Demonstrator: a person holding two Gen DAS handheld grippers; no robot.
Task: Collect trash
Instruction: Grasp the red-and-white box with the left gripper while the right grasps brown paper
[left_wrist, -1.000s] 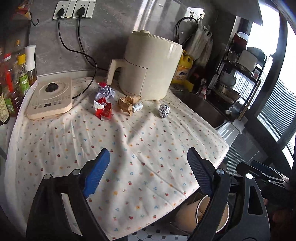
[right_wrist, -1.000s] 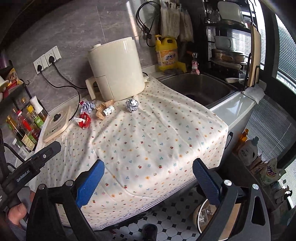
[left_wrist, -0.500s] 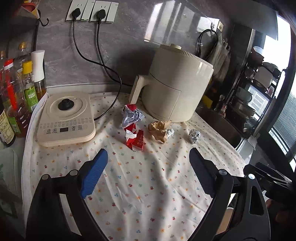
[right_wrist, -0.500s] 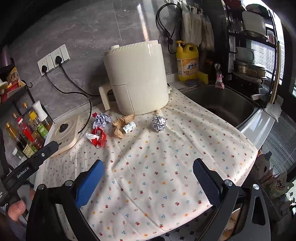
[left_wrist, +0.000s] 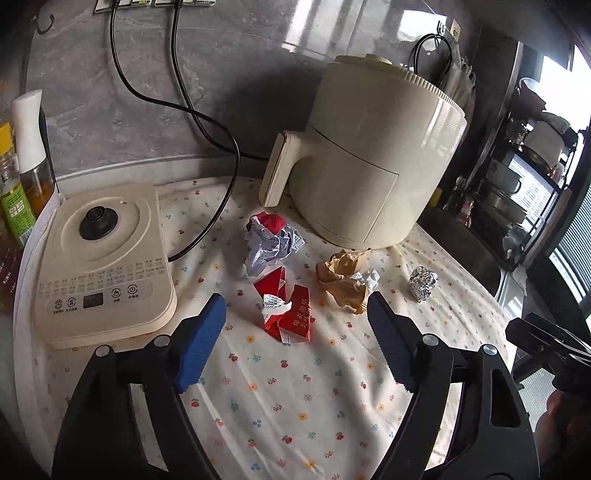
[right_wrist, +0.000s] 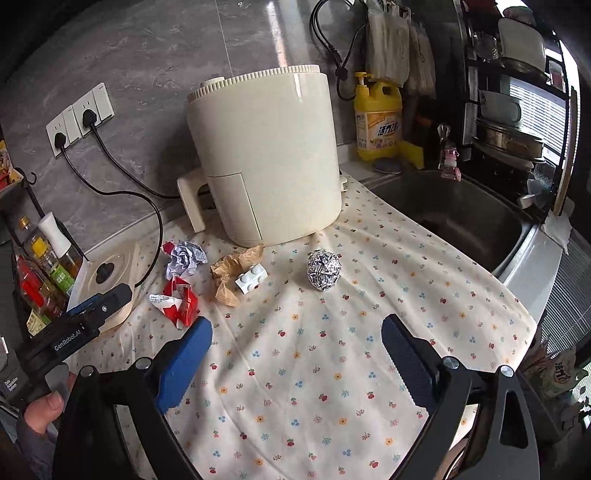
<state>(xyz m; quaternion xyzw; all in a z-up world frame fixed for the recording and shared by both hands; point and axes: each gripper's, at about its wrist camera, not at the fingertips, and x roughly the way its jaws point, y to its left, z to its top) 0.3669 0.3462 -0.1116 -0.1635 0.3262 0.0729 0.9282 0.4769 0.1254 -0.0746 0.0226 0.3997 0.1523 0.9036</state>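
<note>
Up close, the left gripper (left_wrist: 295, 317) hangs over the flowered tablecloth (left_wrist: 295, 398) with its blue pads spread apart; its jaws have just been closing a little, yet nothing is pressed between them, and the crushed red packet (left_wrist: 288, 314) lies on the cloth in the gap beyond the tips, untouched. The right gripper (right_wrist: 295, 339) is likewise wide apart and empty, its jaws also having just narrowed slightly, with only bare cloth between its pads. Just past the red packet sits a crumpled ball of white printed paper (left_wrist: 271, 243), and to the right of the packet a scrunched brown paper (left_wrist: 343, 277) with a small white toy brick (right_wrist: 252, 277) resting against it. The ball of aluminium foil (right_wrist: 324, 269) lies apart from these, further right, straight ahead of the right gripper. All the trash lies in front of the cream air fryer (right_wrist: 266, 158), whose drawer is shut. To the left a cream kettle base (left_wrist: 99, 258) stands on the cloth, with bottles of oil and sauce (right_wrist: 48, 269) crowded beside it. Right of the fryer a yellow dish-soap bottle (right_wrist: 378, 122) stands at the back of the steel sink (right_wrist: 461, 214); what lies in the basin is too dark to tell. A hand (right_wrist: 48, 406) holds the left gripper's handle.
</note>
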